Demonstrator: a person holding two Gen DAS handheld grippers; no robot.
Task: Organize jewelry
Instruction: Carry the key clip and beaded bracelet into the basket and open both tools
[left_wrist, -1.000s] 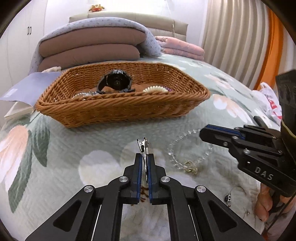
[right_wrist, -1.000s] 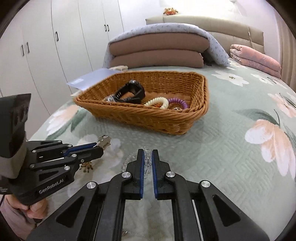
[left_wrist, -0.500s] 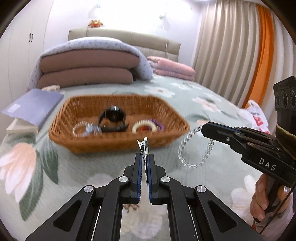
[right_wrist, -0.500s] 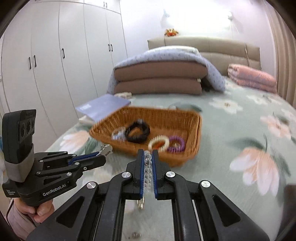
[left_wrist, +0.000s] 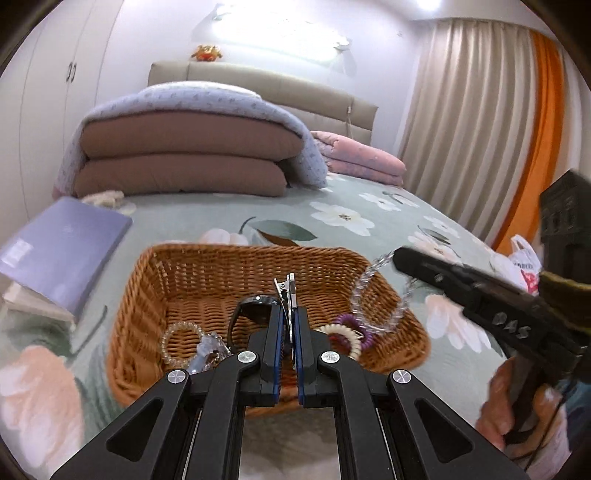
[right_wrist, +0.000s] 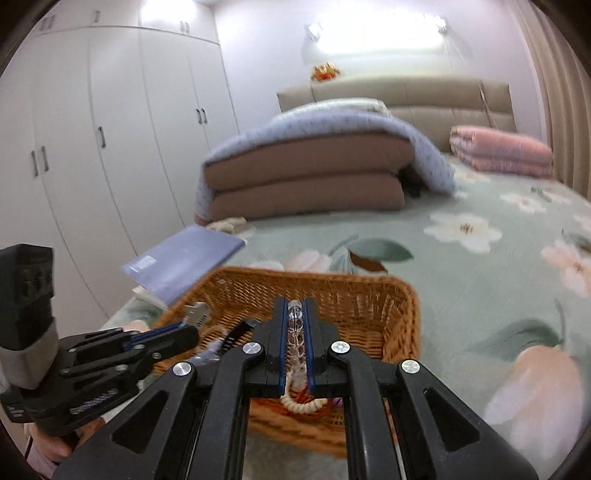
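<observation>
A wicker basket sits on the flowered bedspread; it also shows in the right wrist view. In it lie a black watch, a clear bead bracelet, a cream coil tie and a purple coil tie. My left gripper is shut on a metal hair clip, held over the basket. My right gripper is shut on a clear bead bracelet, which hangs blurred over the basket's right rim. The left gripper shows at left in the right wrist view.
A lilac book lies left of the basket. Folded brown quilts and a pink blanket are stacked at the headboard. A plastic bag lies at the bed's right edge. White wardrobes stand to the left.
Both grippers rose from the bedspread and moved forward over the basket, carrying the hair clip and the bead bracelet. The basket now sits close below both.
</observation>
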